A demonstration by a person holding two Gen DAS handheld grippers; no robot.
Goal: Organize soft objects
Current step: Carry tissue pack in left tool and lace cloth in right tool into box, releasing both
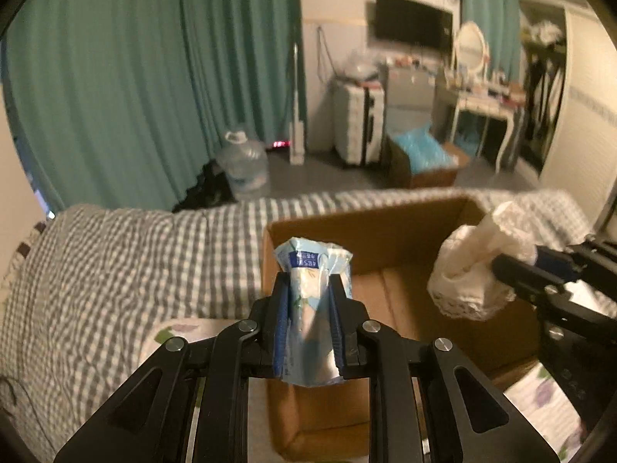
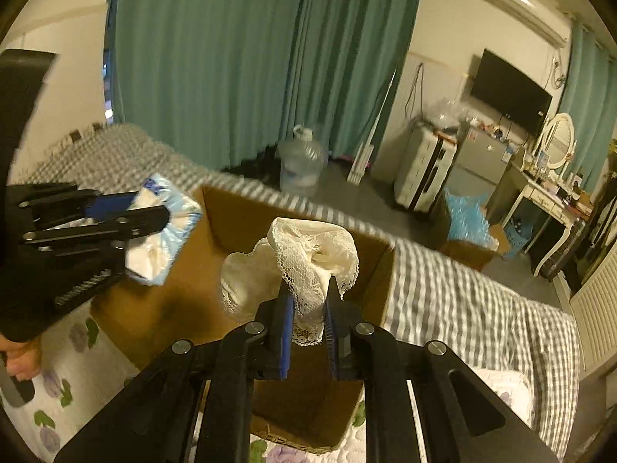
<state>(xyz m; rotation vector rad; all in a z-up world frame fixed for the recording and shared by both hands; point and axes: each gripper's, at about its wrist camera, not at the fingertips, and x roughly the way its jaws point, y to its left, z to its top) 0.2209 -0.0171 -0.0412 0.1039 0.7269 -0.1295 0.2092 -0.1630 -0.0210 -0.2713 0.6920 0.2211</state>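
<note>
Closest to the lens, the left gripper (image 1: pixel 308 289) is clamped on a soft tissue pack (image 1: pixel 312 270) in pale blue wrapping, held above the near left corner of an open cardboard box (image 1: pixel 385 227). At three o'clock from it, the right gripper (image 2: pixel 308 293) is pinched on a cream lace-trimmed cloth (image 2: pixel 312 254), also over the box. Beneath sits a bed with a grey checked blanket (image 1: pixel 115 262). Teal curtains (image 1: pixel 154 77) hang at twelve o'clock.

Grey-checked quilt (image 1: pixel 115 262), brown box (image 1: pixel 370 231), teal curtains (image 1: pixel 154 58)
</note>
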